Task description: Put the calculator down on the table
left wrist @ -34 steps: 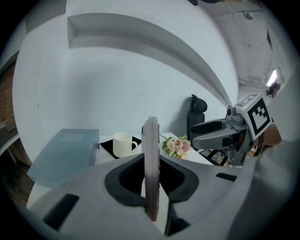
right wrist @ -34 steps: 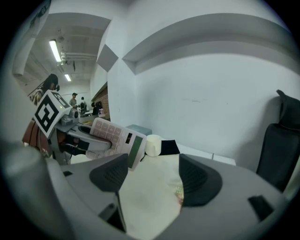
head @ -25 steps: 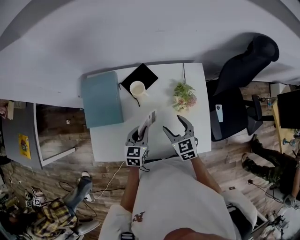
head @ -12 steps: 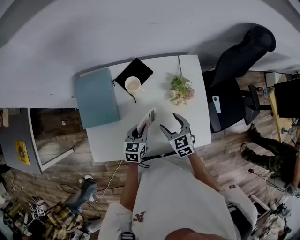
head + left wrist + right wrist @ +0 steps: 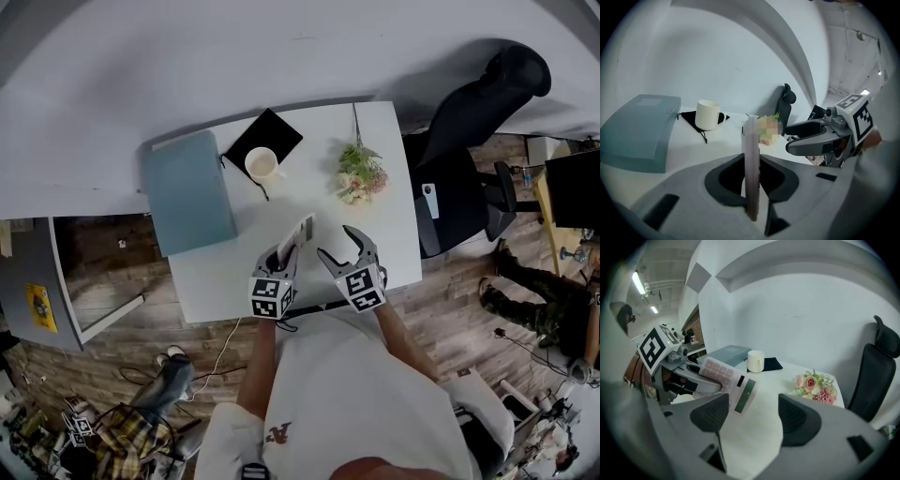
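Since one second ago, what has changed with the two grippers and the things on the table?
Both grippers sank a little toward the table: the left gripper, shut on the calculator, and the right gripper, open and empty. Nothing was taken or let go, and the calculator is not down yet. The mug, flowers and blue case stayed in place.

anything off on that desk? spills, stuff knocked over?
Nothing spilled or broken. The small pink-and-green flower bouquet lies flat on the white table, with no vase in sight. The pale flat calculator is clamped on edge in the left gripper, above the table, not yet set down.
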Demonstrator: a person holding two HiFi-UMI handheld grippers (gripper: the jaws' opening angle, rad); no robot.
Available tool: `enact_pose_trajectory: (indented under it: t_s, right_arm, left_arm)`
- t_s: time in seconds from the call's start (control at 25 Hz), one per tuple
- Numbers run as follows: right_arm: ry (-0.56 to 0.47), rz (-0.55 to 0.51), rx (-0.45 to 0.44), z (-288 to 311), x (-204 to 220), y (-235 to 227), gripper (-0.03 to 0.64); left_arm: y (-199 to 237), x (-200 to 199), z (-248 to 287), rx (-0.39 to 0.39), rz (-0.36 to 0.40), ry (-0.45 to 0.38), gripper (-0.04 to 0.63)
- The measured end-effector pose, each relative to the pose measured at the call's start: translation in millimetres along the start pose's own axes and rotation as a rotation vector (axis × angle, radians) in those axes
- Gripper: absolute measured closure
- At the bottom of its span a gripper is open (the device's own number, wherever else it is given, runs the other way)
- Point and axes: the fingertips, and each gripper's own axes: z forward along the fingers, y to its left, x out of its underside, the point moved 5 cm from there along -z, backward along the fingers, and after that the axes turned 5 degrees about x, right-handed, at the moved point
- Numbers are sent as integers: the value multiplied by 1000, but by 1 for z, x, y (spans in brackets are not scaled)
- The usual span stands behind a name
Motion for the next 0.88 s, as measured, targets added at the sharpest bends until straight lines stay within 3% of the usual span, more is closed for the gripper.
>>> enact_pose_trajectory:
  t_s: [0.6,0.88]
  right_arm:
    - [28,-6,-5,11,2,1,285]
    - [35,-9,-7,15,1,1,287]
  left_arm:
    - [12,12,17,69,-122,3,531]
    - [17,12,21,85,-140,10,522]
